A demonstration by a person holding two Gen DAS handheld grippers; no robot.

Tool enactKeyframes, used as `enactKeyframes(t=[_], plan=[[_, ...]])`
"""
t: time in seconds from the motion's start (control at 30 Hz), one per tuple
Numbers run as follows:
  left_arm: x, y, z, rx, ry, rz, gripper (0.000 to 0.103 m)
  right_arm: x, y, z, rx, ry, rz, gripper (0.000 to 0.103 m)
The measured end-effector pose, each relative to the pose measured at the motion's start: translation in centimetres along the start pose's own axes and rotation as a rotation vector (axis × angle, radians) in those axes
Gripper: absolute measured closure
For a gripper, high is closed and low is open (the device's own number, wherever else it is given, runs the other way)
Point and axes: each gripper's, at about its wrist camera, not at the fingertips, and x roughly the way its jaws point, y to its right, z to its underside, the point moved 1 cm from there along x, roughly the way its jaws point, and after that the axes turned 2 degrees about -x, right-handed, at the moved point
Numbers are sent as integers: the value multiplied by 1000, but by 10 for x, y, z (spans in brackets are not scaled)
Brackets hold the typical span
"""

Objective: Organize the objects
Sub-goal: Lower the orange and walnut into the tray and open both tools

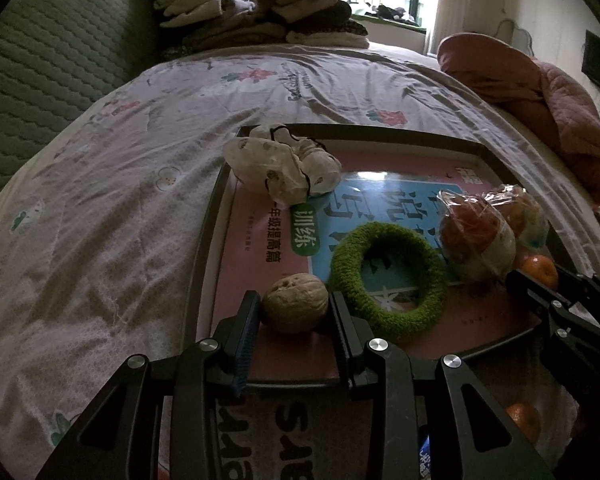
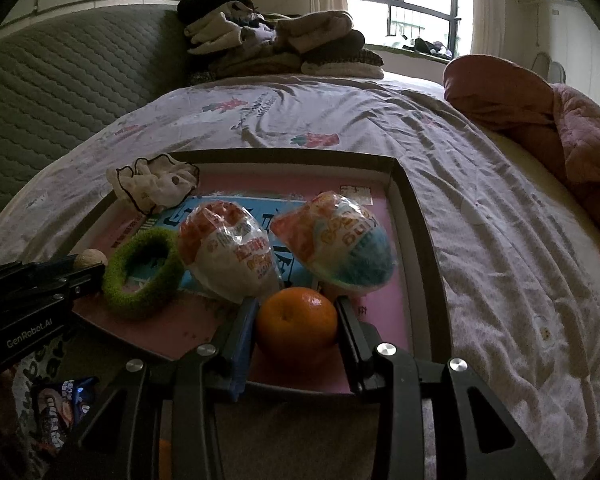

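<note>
My left gripper [image 1: 295, 305] is shut on a brown walnut [image 1: 296, 312], its pads pressing both sides, over the near left part of a black-rimmed tray [image 1: 208, 232]. My right gripper [image 2: 296, 309] is shut on an orange tangerine [image 2: 296, 322] at the tray's [image 2: 420, 220] near edge. A green fuzzy ring [image 1: 388, 276] lies in the tray between the two grippers. Two plastic-wrapped egg-shaped packs [image 2: 228, 252] [image 2: 336, 240] sit just beyond the tangerine. A white spotted cloth scrunchie [image 1: 284, 168] rests in the far left corner. A pink and blue book lines the tray bottom.
The tray lies on a bed with a pale flowered sheet [image 1: 100, 220]. A second tangerine [image 1: 524, 420] and a snack packet [image 2: 60, 408] lie near the front, outside the tray. Folded clothes [image 1: 260, 12] are piled at the far end, a pink quilt [image 1: 540, 92] at the right.
</note>
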Motion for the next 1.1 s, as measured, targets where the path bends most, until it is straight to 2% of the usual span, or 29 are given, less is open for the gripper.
enactKeyframes(t=[1.1], plan=[[-2, -1, 0, -1, -6, 42, 68, -6, 7, 3, 11, 2, 4, 61]])
